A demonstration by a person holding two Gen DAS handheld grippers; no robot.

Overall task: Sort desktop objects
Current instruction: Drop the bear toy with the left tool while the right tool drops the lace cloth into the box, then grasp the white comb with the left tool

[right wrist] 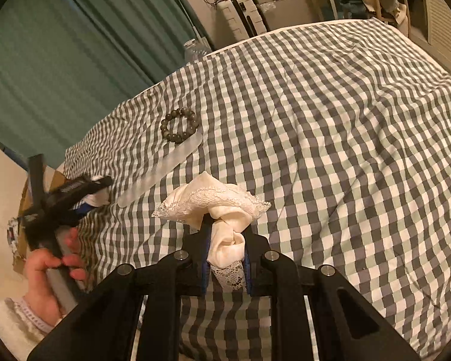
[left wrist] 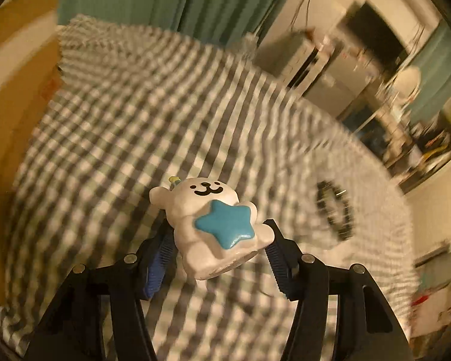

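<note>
A white bear figurine (left wrist: 207, 210) with a blue star on its belly sits between the pads of my left gripper (left wrist: 218, 228), which is shut on it above the checked bedspread (left wrist: 120, 114). It stays sharp while the cloth behind is blurred. My right gripper (right wrist: 227, 225) is shut on a bunched cream lace cloth (right wrist: 213, 201) held just over the bedspread (right wrist: 330, 138). In the right wrist view the left gripper (right wrist: 93, 194) shows at the left, gripped by a hand (right wrist: 48, 267). A dark bead bracelet (right wrist: 179, 125) and a frosted flat stick (right wrist: 162, 170) lie on the bed.
The bracelet (left wrist: 335, 210) appears blurred at the right in the left wrist view. A cardboard box (left wrist: 18, 69) stands beside the bed at the left. Green curtains (right wrist: 60, 69), a white suitcase (right wrist: 240, 18) and a plastic bottle (right wrist: 195, 48) are beyond the far edge.
</note>
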